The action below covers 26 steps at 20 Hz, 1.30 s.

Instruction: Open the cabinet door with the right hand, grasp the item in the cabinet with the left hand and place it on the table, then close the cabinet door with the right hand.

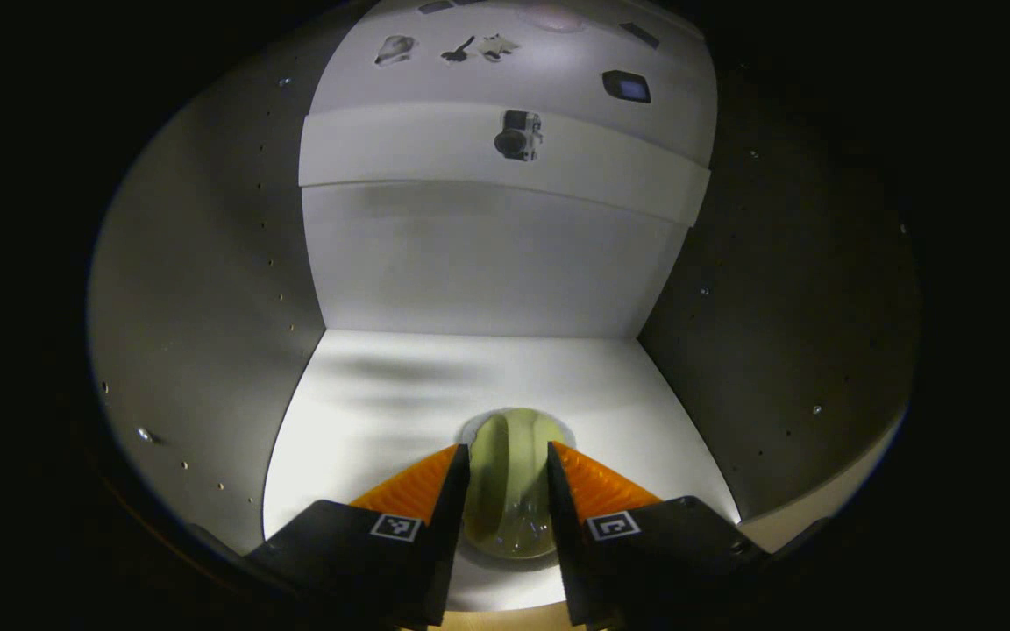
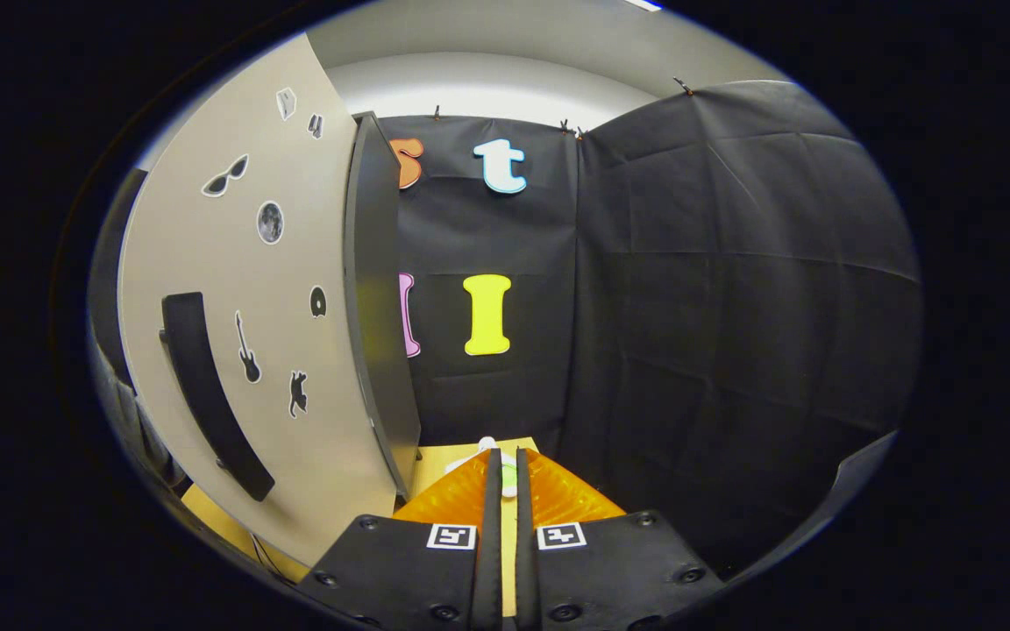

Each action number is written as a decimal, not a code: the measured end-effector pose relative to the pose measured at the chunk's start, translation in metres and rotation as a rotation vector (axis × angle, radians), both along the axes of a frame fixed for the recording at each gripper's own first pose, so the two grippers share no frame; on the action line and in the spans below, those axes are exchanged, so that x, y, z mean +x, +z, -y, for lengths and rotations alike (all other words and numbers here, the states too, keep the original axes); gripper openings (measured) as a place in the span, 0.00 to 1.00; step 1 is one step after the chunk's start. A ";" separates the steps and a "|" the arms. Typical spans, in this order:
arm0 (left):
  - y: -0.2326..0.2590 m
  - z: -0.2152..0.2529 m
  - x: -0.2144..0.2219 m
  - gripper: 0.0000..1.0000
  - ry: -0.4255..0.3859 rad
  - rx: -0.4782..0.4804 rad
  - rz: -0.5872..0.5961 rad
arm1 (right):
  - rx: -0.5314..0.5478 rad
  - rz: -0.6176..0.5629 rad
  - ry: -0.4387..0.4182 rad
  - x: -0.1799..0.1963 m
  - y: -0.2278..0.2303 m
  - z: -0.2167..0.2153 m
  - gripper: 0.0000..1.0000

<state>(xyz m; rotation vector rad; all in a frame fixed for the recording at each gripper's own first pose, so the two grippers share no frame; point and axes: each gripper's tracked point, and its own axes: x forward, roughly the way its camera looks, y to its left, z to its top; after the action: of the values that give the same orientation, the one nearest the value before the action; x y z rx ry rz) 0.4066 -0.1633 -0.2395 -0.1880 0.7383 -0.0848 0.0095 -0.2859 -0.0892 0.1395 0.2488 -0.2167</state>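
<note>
Door (image 2: 242, 350) is standing open; your left gripper (image 1: 508, 464) is grasping the cup (image 1: 512, 491) inside, your right gripper (image 2: 502, 478) idling clenched, empty.

Cabinet interior (image 1: 400, 412): smooth matt laminate-like board; floor panel pale, faint sheen under light; side walls (image 1: 207, 307) drilled with rows of small peg holes.
Item (image 1: 509, 482): pale green, glossy, smooth, with a wet-looking highlight; material cannot be told.
Left gripper (image 1: 508, 478): finger pads ribbed; housings matt hard plastic.
Cabinet door (image 2: 251, 333): flat matt board carrying flat printed stickers; handle (image 2: 211, 394) smooth, matt.
Table (image 2: 435, 464): wood-look top, smooth.
Booth wall (image 2: 733, 307): matt cloth, creased.
</note>
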 end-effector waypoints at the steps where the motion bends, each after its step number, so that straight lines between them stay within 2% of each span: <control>1: 0.006 -0.002 0.003 0.52 0.014 0.003 0.023 | 0.001 0.000 0.002 -0.001 0.000 0.000 0.11; 2: 0.002 -0.005 0.003 0.25 0.020 0.014 0.008 | 0.002 0.000 0.005 -0.001 0.000 0.000 0.11; 5: 0.002 -0.003 -0.002 0.23 -0.005 0.042 -0.008 | 0.005 0.003 0.024 -0.002 0.001 -0.004 0.11; 9: 0.003 0.005 -0.002 0.18 -0.031 0.022 -0.002 | 0.003 -0.002 0.038 -0.007 -0.002 -0.004 0.11; 14: 0.005 0.004 -0.010 0.16 -0.038 0.056 -0.021 | 0.008 -0.004 0.052 -0.013 -0.002 -0.005 0.11; 18: 0.018 0.001 -0.027 0.16 -0.007 0.027 -0.016 | 0.024 0.010 0.083 -0.010 0.001 -0.012 0.11; 21: 0.049 -0.005 -0.052 0.16 0.018 0.005 0.071 | 0.037 0.011 0.118 -0.004 -0.002 -0.020 0.11; 26: 0.093 0.000 -0.147 0.16 -0.010 0.066 0.237 | 0.077 0.015 0.164 0.003 -0.002 -0.047 0.12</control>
<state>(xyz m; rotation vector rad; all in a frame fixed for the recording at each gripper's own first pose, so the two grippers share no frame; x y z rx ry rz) 0.2596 -0.1638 -0.1460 -0.1087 0.5052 -0.0900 0.0121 -0.2391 -0.0914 0.1963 0.2527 -0.0431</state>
